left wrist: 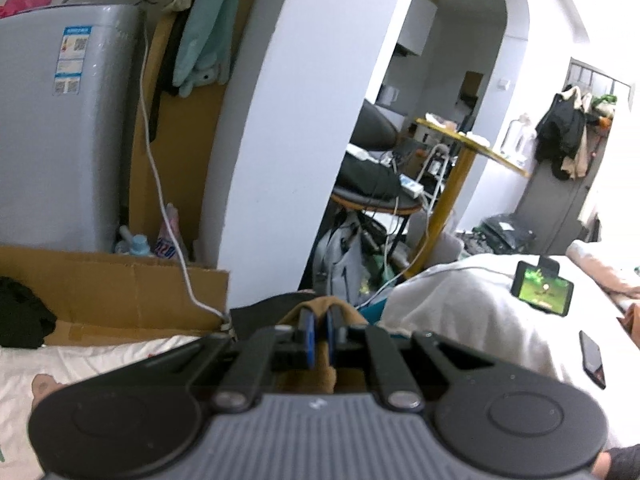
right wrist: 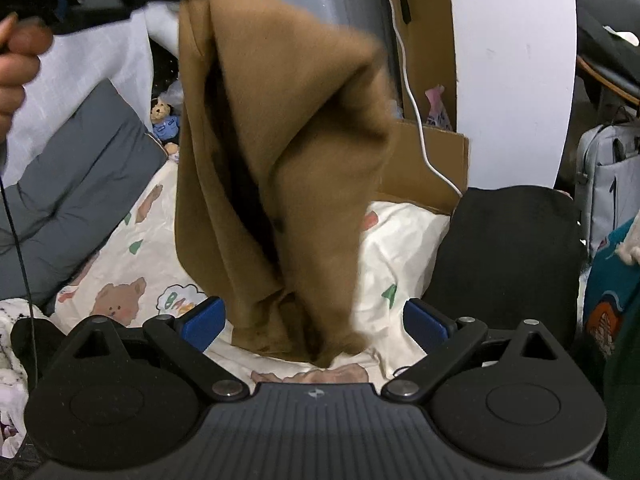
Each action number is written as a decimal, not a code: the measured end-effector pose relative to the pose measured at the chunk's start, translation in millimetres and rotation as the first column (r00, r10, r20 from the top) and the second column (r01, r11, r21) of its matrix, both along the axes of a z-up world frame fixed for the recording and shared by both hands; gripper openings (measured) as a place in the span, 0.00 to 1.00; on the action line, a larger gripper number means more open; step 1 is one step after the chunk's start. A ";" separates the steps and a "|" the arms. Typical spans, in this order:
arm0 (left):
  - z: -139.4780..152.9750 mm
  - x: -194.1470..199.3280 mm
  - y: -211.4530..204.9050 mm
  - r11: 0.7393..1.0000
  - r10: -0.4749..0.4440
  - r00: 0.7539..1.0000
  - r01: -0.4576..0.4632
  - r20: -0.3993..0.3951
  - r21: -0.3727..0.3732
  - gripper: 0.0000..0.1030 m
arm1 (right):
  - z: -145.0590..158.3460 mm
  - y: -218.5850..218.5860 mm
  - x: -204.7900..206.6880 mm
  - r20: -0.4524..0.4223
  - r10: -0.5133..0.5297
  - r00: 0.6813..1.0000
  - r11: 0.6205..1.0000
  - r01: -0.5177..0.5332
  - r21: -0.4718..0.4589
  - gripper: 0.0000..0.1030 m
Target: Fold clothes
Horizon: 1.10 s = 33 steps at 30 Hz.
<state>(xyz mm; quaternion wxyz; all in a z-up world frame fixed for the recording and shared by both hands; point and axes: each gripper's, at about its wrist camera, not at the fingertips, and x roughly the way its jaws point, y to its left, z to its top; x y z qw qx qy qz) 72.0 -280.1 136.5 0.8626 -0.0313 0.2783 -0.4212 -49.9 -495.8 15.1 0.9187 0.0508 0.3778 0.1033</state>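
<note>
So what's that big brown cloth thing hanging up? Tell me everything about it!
The brown garment looks soft, thick and plain camel-coloured, like wool or fleece. It hangs in long loose folds, with a dark hollow down its middle. The left gripper is shut on its top edge and holds it up. Its bottom end dangles just over the bear-print bedsheet, between the fingers of the open right gripper, which isn't pinching it.

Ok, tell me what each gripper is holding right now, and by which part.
The left gripper is shut on the brown garment, pinching its top edge so it hangs over the bed. The right gripper is open and holds nothing.
</note>
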 end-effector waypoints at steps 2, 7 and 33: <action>5.1 -2.5 2.4 1.000 -0.010 1.000 0.011 0.009 -0.013 0.06 | -2.3 -4.0 3.7 0.000 -0.019 1.000 1.000 0.019 -0.014 0.96; 16.4 -7.0 5.9 0.998 -0.050 0.998 0.051 0.035 -0.040 0.06 | -5.0 -15.5 10.8 0.003 -0.075 0.997 0.997 0.075 -0.021 0.96; 36.3 -57.4 41.8 0.962 -0.230 0.970 0.239 0.076 -0.136 0.06 | 117.9 -46.4 -16.4 0.373 -0.147 0.916 0.965 0.216 -0.151 0.03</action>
